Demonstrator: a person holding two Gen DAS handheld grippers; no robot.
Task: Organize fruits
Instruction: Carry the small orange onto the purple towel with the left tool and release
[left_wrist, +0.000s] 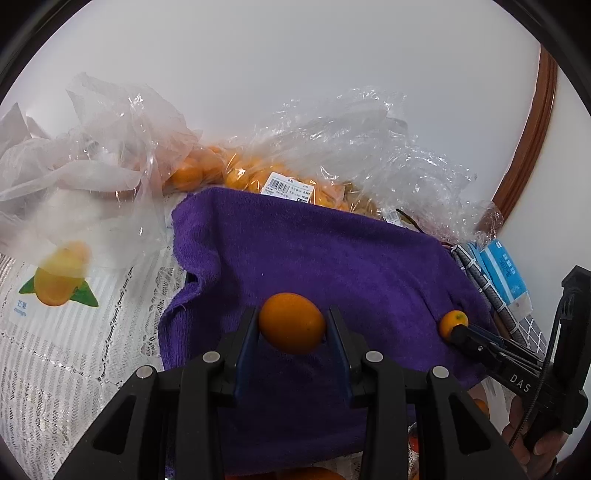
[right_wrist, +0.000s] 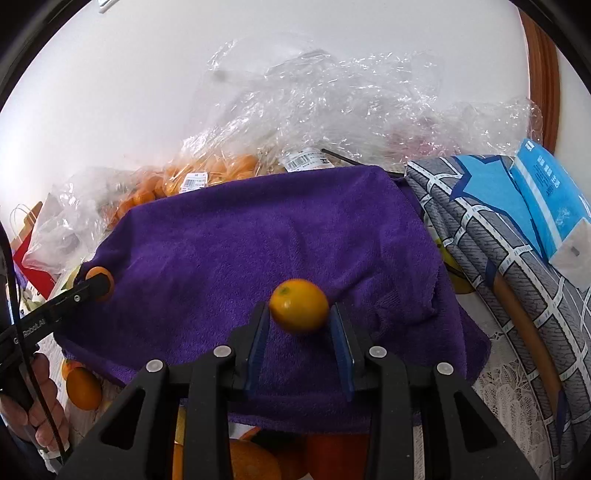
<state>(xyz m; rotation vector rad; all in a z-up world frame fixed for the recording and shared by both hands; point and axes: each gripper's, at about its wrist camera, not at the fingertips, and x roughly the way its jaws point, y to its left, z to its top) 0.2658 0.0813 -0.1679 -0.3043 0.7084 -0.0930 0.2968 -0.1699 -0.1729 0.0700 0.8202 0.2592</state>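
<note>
My left gripper is shut on a small orange kumquat and holds it over a purple towel. My right gripper is shut on another kumquat over the same towel. Each gripper shows in the other's view: the right one at the towel's right edge with its kumquat, the left one at the towel's left edge with its kumquat. A clear bag of kumquats lies behind the towel, also in the right wrist view.
Crumpled clear plastic bags lie at the left on a lace tablecloth. A mango-printed sheet lies under them. A grey patterned cloth and blue packet sit right of the towel. Larger oranges lie below the towel's near edge.
</note>
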